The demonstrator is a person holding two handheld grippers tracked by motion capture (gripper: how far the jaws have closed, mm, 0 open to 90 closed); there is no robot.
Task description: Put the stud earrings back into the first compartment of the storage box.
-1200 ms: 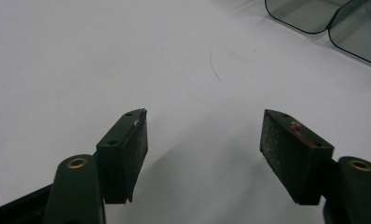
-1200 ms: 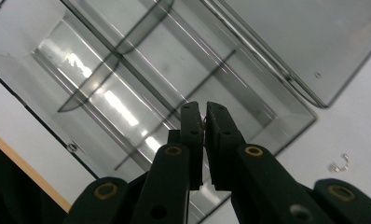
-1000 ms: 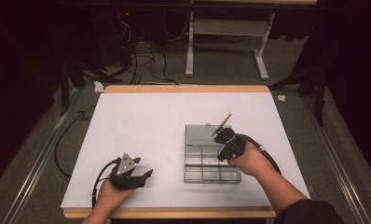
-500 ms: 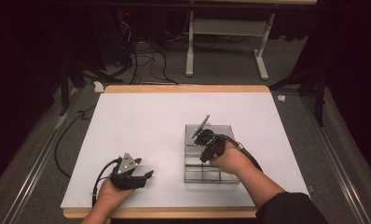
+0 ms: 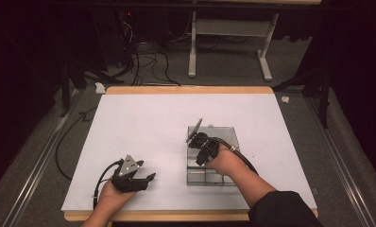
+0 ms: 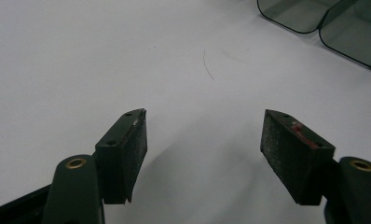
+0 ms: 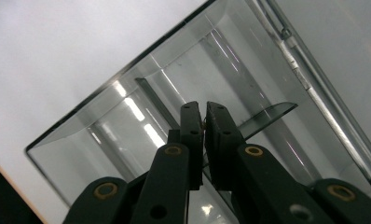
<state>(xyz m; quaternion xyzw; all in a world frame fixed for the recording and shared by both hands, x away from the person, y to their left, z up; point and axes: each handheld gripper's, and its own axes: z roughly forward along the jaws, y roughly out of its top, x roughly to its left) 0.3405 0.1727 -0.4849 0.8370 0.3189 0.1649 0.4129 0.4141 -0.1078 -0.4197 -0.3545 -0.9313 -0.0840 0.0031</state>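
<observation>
Light falls from above onto the white table (image 5: 143,127), which is bright against a dim, dark room. Streaks of glare cross the clear box (image 7: 183,93). The nearest black jaws look soft and blurred.

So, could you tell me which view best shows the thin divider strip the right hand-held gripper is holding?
The right gripper view: the divider strip sits clamped between the jaws, over the clear box. The high view shows it small; the left gripper view catches box corners.

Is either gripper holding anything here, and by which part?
The right gripper is shut on a thin clear divider panel, pinching it along one edge over the clear compartment box. The left gripper is open and holds nothing.
</observation>
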